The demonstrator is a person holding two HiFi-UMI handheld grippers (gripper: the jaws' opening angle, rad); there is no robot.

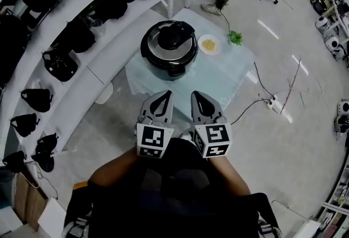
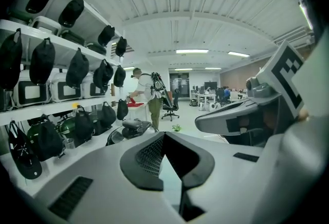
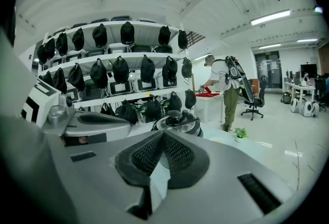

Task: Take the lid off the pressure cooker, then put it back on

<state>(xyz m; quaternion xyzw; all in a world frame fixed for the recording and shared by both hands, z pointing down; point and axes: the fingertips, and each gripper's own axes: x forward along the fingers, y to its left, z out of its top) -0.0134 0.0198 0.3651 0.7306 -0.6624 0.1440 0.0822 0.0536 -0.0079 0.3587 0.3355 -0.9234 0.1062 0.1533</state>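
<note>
Left claw [image 1: 165, 94], right claw [image 1: 196, 94] closed, empty — lid [image 1: 170, 37] on pressure cooker [image 1: 168, 72].

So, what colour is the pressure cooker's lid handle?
The lid handle is black; head view shows it best.

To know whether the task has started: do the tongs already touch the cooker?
No, in the head view the left tongs and right tongs hang clear of the cooker.

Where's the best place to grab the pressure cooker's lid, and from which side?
Probably the black handle raised at the centre of the lid, approached from above, jaws straddling it: the lid lies flat and is otherwise a broad disc.
</note>
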